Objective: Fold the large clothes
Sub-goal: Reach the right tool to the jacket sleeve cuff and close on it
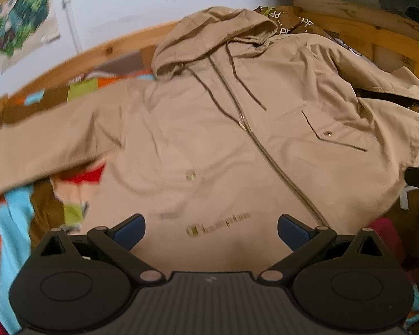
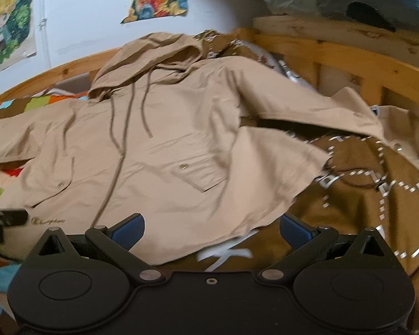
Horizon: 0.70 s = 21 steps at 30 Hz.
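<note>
Jacket [image 1: 209, 145] spread flat, hood toward frame top, hem nearest. Left gripper [image 1: 211, 233] and right gripper [image 2: 211, 233] both spread wide, empty, above hem.

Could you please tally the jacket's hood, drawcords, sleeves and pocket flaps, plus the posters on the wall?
Hood: 1
Drawcords: 2
Sleeves: 2
Pocket flaps: 2
Posters: 2
Total: 9
</note>
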Each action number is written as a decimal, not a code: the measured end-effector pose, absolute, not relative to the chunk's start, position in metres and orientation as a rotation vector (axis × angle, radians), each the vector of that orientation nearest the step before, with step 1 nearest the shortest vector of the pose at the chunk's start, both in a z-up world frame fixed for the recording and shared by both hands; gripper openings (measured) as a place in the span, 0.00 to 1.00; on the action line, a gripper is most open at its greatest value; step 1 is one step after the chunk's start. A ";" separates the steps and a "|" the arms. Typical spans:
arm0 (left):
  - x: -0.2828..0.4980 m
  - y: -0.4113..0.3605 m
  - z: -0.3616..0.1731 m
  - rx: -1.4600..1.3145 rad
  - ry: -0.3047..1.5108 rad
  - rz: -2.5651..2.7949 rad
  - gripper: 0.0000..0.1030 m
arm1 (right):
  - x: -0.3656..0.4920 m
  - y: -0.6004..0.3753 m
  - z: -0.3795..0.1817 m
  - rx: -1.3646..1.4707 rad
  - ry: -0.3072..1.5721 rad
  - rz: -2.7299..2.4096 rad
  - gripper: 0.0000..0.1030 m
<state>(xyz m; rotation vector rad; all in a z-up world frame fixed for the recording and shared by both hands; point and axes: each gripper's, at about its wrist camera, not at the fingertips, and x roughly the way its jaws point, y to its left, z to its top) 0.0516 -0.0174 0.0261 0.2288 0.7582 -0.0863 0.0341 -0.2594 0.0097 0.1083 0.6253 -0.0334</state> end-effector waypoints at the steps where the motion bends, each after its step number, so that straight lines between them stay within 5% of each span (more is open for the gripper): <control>1: 0.057 -0.018 0.032 0.236 0.759 -0.086 0.99 | 0.036 -0.263 0.011 0.118 0.624 -0.044 0.99; 17: 0.122 -0.058 0.031 0.141 0.823 -0.164 0.99 | 0.041 -0.368 0.039 0.249 0.515 -0.361 0.99; 21: 0.128 -0.079 0.021 0.128 0.827 -0.239 0.99 | 0.044 -0.412 0.051 0.253 0.459 -0.468 0.90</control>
